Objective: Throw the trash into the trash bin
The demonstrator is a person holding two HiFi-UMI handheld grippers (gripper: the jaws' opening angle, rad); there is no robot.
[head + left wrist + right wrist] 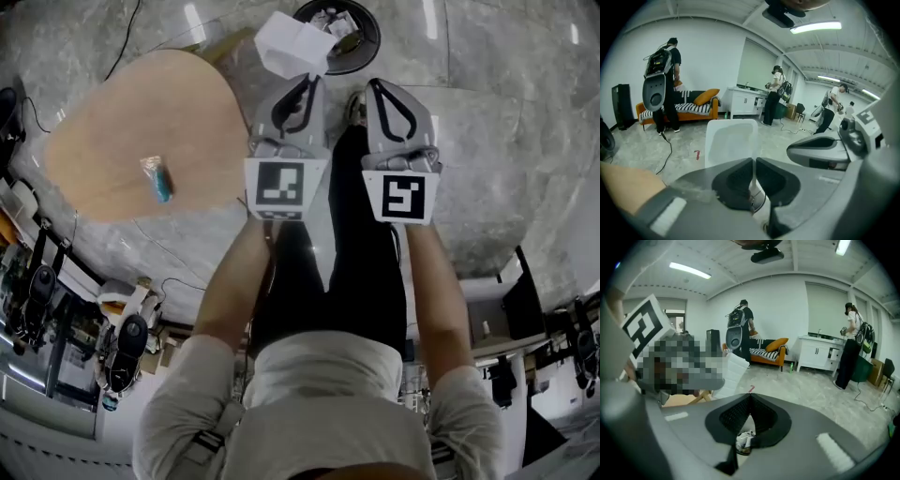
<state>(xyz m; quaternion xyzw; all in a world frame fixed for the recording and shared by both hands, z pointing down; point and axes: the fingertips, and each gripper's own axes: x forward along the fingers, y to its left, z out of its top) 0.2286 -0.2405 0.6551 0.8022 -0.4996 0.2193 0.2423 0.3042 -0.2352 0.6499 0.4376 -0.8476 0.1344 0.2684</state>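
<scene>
A: The left gripper (311, 82) is squeezed shut on the white paper (291, 42), near the trash bin (371, 47). The right gripper (377, 86) is closed, empty.
B: Looks like carrying. Next, it should get over the bin, then open.

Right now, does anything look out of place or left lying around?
Yes: a small wrapper with something blue lies alone on the wooden table, away from the trash bin, so it looks like litter left out. The left gripper holds a white sheet near the bin's rim.
</scene>
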